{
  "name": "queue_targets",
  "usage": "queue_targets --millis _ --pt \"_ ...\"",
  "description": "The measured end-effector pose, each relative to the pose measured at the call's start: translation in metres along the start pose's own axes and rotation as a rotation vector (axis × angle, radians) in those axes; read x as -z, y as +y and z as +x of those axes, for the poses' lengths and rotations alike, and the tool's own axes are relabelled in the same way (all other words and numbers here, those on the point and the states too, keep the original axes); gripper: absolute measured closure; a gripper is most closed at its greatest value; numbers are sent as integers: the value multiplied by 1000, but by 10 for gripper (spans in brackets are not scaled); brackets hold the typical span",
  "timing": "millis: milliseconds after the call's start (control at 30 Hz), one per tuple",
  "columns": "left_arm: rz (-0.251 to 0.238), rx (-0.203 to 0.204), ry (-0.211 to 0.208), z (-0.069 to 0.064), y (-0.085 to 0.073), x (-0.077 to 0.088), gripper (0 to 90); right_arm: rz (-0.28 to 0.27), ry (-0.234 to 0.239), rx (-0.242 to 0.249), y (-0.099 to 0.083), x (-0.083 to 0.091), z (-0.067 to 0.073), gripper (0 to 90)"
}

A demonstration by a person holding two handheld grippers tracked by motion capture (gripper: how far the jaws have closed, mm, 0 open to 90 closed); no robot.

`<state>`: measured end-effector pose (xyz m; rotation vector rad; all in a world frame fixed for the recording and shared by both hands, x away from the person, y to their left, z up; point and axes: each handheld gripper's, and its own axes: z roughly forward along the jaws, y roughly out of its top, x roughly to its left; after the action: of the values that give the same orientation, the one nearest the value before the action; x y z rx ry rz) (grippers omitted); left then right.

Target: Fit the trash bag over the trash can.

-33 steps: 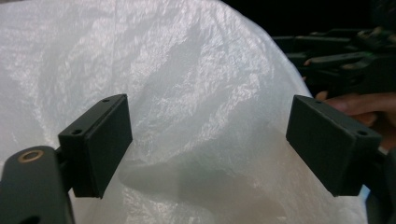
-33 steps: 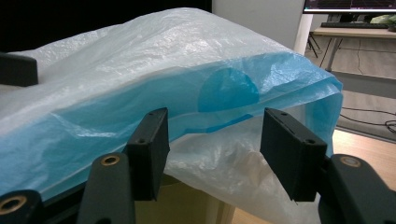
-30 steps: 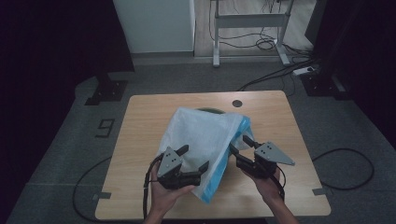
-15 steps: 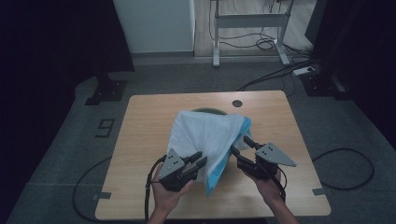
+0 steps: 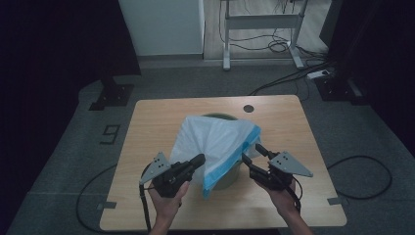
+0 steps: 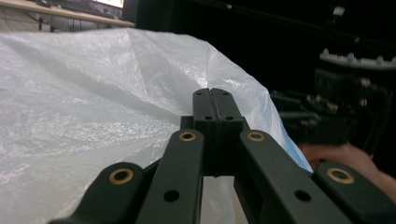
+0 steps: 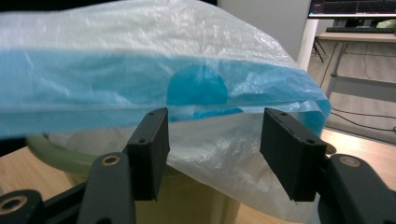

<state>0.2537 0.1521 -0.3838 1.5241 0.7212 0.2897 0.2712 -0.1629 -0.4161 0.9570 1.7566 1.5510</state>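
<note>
A white and blue plastic bag (image 5: 218, 147) is draped over a pale green bin (image 5: 226, 177) at the middle of the worktop (image 5: 151, 117). At the bag's 8 o'clock edge the left gripper (image 5: 198, 160) has just closed; its fingers (image 6: 205, 114) meet, seemingly pinching the film. At 4 o'clock the right gripper (image 5: 252, 156) holds its fingers (image 7: 150, 140) apart beneath the bag's blue hem, not pressing it.

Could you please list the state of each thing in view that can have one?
Bag: draped over the bin, not yet fitted round its rim, blue edge hanging at the front.
Bin: upright on the table, mostly covered.
Left tool: jaws just closed, pressed together; bag film between them cannot be told.
Right tool: open, bag edge before its jaws, not gripped.
</note>
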Motion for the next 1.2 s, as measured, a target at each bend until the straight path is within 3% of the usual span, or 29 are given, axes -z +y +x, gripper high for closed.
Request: queue_targets --millis 100,300,600,900,1200 --pt "-22 22 -3 2 6 3 899 -4 10 5 0 0 3 406" --pt "-40 27 -3 1 15 5 899 -20 34 3 4 1 10 396" --pt "-27 31 3 0 15 0 900 -49 57 18 11 6 21 385" --pt "-31 38 14 2 15 1 899 -60 102 -48 14 9 18 393" --pt "-31 46 10 3 14 -1 899 -59 102 -60 14 13 18 393"
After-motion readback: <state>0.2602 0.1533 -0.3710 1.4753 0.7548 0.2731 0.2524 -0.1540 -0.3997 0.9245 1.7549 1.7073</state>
